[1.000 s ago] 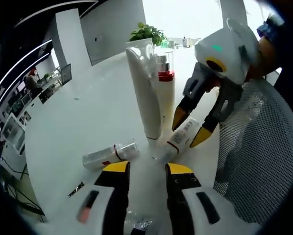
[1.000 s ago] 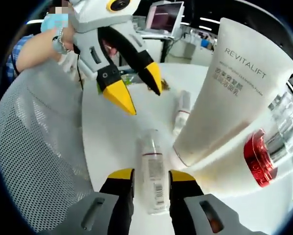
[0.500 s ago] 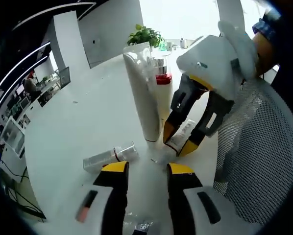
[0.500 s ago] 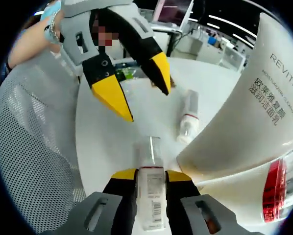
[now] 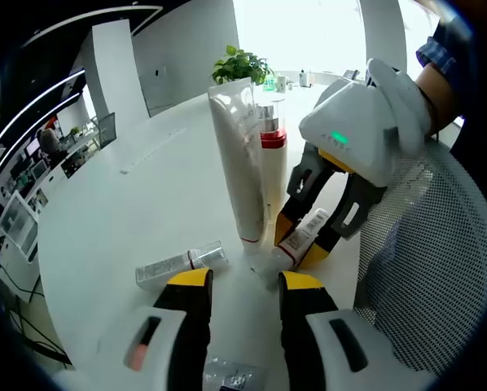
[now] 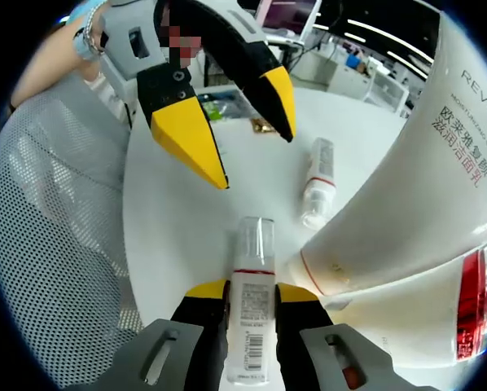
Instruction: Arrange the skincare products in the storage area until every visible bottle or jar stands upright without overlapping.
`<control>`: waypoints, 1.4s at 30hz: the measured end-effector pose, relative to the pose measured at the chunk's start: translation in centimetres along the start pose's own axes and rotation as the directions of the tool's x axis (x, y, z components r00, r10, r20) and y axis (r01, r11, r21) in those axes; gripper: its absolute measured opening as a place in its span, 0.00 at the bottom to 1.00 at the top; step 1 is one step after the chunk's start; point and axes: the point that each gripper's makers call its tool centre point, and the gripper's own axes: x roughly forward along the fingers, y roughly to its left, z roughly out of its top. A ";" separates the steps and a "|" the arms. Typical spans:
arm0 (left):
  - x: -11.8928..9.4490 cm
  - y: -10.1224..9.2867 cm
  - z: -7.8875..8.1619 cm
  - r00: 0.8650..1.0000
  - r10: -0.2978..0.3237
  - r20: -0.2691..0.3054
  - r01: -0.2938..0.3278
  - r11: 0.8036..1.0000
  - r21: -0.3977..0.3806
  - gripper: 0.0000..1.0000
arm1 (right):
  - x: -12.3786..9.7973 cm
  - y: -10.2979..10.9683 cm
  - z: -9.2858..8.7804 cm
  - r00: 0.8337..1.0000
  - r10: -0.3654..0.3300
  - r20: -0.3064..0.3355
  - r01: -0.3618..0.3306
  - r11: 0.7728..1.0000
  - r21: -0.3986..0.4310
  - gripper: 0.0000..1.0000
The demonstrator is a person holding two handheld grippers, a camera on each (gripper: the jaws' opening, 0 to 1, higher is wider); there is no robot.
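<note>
Two yellow-tipped jaws of the right hand-held gripper point(image 6: 250, 295) pinch the small clear bottle with a barcode label point(image 6: 252, 285), lying flat on the white desk point(image 6: 170, 220), long axis running straight ahead up-frame; the left hand-held gripper point(image 5: 242, 281) hovers open, holding nothing.

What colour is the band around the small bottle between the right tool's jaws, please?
Red, a thin band on the bottle just below its clear cap; clearest in the right gripper view.

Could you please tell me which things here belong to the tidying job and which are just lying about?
Job:
white tube, upright
red-collared bottle, upright
small bottle, lying between right tongs
second small bottle, lying on table

Lying about:
potted plant
mesh chair
</note>
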 end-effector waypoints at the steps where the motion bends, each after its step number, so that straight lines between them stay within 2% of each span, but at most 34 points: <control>1: 0.0 -0.1 0.0 1.000 -0.002 -0.001 0.002 1.000 0.000 0.28 | 0.1 0.0 0.0 1.000 0.001 0.000 -0.001 1.000 -0.001 0.15; 5: 0.1 -0.3 0.0 1.000 -0.015 0.007 0.015 1.000 -0.013 0.28 | 0.2 0.1 -0.1 1.000 0.007 -0.013 -0.007 1.000 0.003 0.15; 10: -0.1 -0.3 0.2 0.999 -0.025 0.022 0.026 0.999 -0.033 0.28 | -0.3 0.6 -0.7 0.998 0.011 -0.065 -0.011 1.000 0.001 0.14; 11: -0.2 -0.3 0.3 0.999 -0.029 0.028 0.030 0.999 -0.037 0.28 | -0.6 1.0 -1.1 0.996 0.029 -0.090 -0.030 0.999 -0.017 0.14; 14: -0.5 -0.4 0.9 0.998 -0.035 0.052 0.037 0.999 -0.040 0.29 | -1.5 2.2 -1.3 0.994 0.080 -0.077 -0.080 0.997 0.010 0.14; 18: -0.9 -0.2 1.3 0.995 -0.044 0.090 0.051 0.996 -0.076 0.30 | -2.5 2.5 -0.7 0.994 0.106 -0.007 -0.105 0.989 0.099 0.14; 21: -1.1 -0.1 1.4 0.992 -0.061 0.108 0.073 0.991 -0.114 0.31 | -3.1 2.3 0.3 0.989 0.120 0.087 -0.133 0.976 0.172 0.14; 26: -1.4 -0.6 1.1 0.990 -0.091 0.104 0.105 0.986 -0.131 0.31 | -2.9 2.7 0.0 0.980 0.153 0.129 -0.180 0.956 0.230 0.14; 29: -1.4 -0.9 0.9 0.986 -0.125 0.110 0.142 0.975 -0.170 0.31 | -3.1 3.0 0.5 0.969 0.172 0.178 -0.214 0.946 0.246 0.14; 32: -1.4 -1.4 0.5 0.980 -0.171 0.105 0.190 0.957 -0.217 0.31 | -3.3 2.6 0.8 0.966 0.167 0.197 -0.215 0.943 0.254 0.14; 36: -1.4 -1.4 0.2 0.980 -0.176 0.095 0.193 0.957 -0.218 0.31 | -3.8 2.7 1.6 0.947 0.194 0.257 -0.264 0.923 0.279 0.14; 42: -1.6 -1.7 0.2 0.972 -0.213 0.104 0.233 0.941 -0.247 0.29 | -4.6 1.9 2.5 0.926 0.190 0.325 -0.298 0.898 0.325 0.14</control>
